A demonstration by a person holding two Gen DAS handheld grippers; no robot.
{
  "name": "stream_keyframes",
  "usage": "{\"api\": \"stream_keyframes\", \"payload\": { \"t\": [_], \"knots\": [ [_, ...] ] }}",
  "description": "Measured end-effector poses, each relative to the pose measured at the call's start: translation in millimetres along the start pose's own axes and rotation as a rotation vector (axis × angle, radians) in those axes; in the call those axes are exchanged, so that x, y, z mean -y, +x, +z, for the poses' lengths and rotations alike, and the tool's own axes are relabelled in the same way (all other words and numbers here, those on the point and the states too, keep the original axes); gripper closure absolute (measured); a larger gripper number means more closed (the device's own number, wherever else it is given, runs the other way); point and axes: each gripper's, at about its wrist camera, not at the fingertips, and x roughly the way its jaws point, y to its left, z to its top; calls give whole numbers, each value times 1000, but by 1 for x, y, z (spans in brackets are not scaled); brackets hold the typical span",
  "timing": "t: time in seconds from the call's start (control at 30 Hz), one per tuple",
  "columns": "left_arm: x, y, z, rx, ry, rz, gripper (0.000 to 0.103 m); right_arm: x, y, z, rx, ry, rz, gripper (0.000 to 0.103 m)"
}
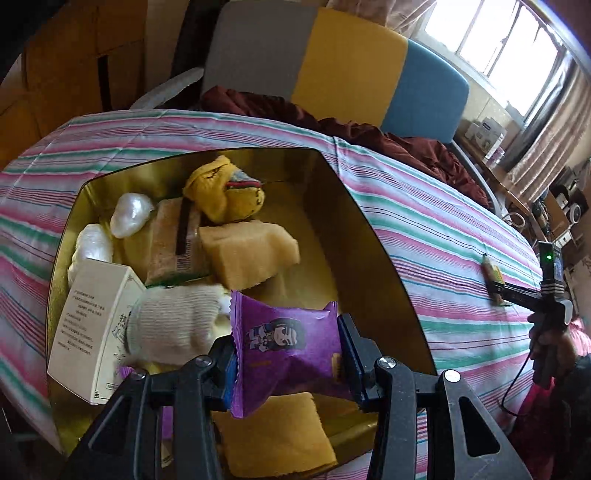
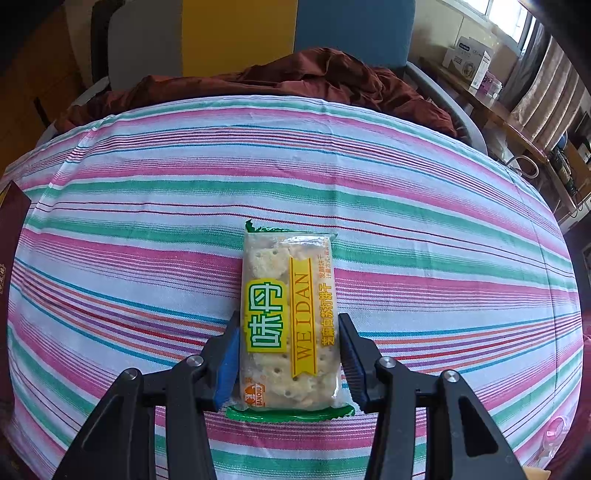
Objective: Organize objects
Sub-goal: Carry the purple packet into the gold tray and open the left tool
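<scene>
Now we see our left tongs (image 1: 288,354) clamped on a purple snack packet (image 1: 286,341), blue pads pressed against both of its sides, and we hold it over an open gold tin box (image 1: 354,206) that stands on the striped cloth (image 1: 424,221) of the desk. Just ahead of these tongs and to their left, a grey knitted glove (image 1: 177,321) lies in the box touching the packet's edge, and a white paper carton (image 1: 92,325) leans beside the glove. Further ahead lie a pale yellow sponge (image 1: 247,251), a clear-wrapped cracker pack (image 1: 173,240), a yellow knitted piece (image 1: 225,192) and two white wrapped lumps (image 1: 129,214). Under the tongs a flat yellow cloth (image 1: 273,432) covers the box floor, so little bare floor shows around the packet. Far to the right, on the cloth, we can see our other handle with a small brown item (image 1: 493,275) at its tip.

Our right tongs (image 2: 288,354) are closed on a cracker packet (image 2: 288,314) with green ends, gripped at its near half; the packet lies flat on the striped cloth and points straight ahead. Nothing else lies near it. Beyond the desk's far edge we see a dark red blanket (image 2: 332,77) and a grey, yellow and blue chair back (image 2: 236,33).
</scene>
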Motion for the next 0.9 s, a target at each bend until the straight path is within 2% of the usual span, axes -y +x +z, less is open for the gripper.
{"api": "stream_keyframes", "payload": {
  "t": [0.47,0.6,0.73,0.9],
  "knots": [
    [7,48,2,-80,38,37,56,1,3,2,0,-9,-6,54],
    [8,51,0,-85,50,44,56,1,3,2,0,-13,-9,54],
    [9,52,0,-86,41,29,47,1,3,2,1,-14,-9,54],
    [8,42,1,-73,42,40,47,2,4,3,1,-15,-7,54]
  ]
}}
